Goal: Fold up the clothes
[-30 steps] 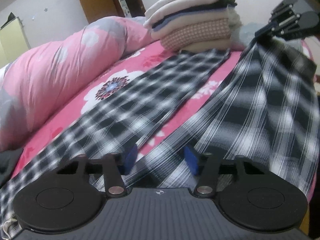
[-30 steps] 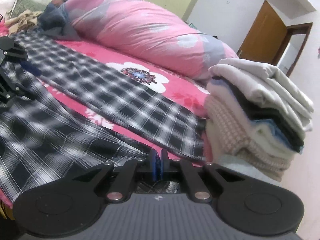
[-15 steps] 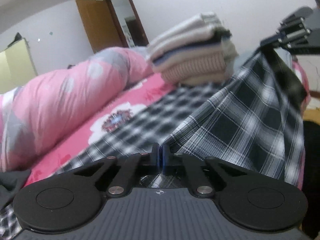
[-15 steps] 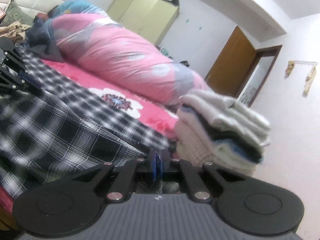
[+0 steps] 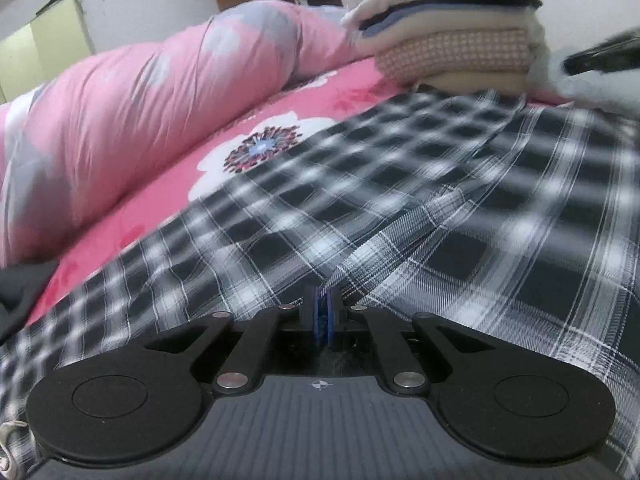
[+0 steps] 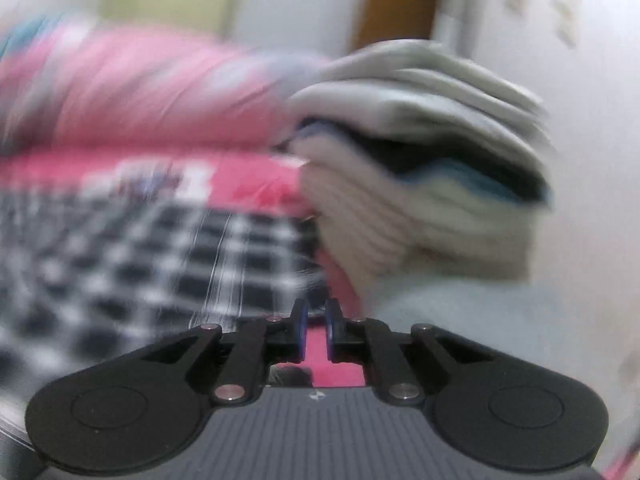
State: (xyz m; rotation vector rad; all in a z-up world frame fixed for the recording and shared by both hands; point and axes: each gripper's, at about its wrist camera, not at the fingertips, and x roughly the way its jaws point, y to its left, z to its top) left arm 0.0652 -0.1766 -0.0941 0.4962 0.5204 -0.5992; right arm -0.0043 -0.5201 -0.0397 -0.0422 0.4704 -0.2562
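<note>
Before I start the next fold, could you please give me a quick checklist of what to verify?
1. Right tongs free of cloth: ok; the jaws have just been opening, and the pink sheet shows through the gap.
2. Left tongs released: not ok; the jaws have just been opening, yet the plaid garment peaks at the pads, apparently pinched.
3. Plaid garment doubled over itself: ok.
4. Layer edges aligned: cannot tell, blurred.
5. Garment clear of the folded stack: cannot tell; it reaches the stack's base.
</note>
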